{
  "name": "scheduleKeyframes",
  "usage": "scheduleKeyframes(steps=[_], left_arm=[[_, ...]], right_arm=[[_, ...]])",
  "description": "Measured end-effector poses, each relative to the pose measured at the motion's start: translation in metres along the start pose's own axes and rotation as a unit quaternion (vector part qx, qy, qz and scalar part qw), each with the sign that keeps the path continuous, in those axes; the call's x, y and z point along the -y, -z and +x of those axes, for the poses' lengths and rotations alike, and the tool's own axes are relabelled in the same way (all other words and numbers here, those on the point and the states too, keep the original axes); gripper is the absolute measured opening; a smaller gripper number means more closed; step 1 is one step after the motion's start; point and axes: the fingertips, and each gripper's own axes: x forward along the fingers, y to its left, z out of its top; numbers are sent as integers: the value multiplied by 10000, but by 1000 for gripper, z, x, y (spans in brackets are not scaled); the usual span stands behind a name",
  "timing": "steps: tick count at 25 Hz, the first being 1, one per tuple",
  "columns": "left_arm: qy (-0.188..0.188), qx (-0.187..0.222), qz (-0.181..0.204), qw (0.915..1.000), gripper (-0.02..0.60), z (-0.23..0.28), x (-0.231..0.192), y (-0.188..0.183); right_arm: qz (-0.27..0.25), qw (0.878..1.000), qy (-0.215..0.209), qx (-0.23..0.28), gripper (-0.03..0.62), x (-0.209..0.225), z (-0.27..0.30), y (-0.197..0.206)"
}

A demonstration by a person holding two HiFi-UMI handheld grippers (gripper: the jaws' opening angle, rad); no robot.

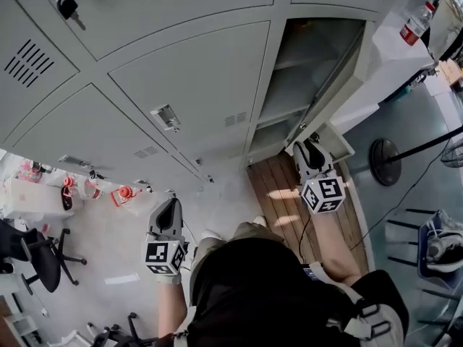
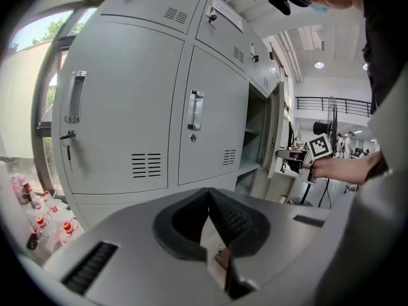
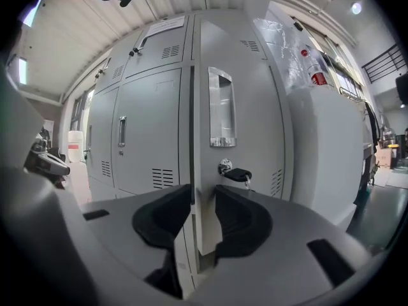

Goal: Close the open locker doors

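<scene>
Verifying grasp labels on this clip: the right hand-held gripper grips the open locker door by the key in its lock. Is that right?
No. The right hand-held gripper is shut on the open locker door's free edge, not the key, which sticks out untouched just beyond the jaws. The right gripper view shows this.

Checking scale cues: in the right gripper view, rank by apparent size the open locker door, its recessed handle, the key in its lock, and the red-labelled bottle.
1. open locker door
2. recessed handle
3-4. key and red-labelled bottle look about alike; the bottle stands farther from the camera, so I leave them unranked.
</scene>
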Motion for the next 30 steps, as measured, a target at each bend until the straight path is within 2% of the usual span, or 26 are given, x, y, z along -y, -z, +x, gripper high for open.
scheduleKeyframes(steps=[17,30], left_arm=[[-1050,81,-340,9939,8,-38,-19,16],[-1503,154,-523,9871,9,-41,-21,22]], right_arm=[[-236,9955,-923,-4,127,-33,70,-13],[-361,9918,-1225,-18,133,-36,110,-20]])
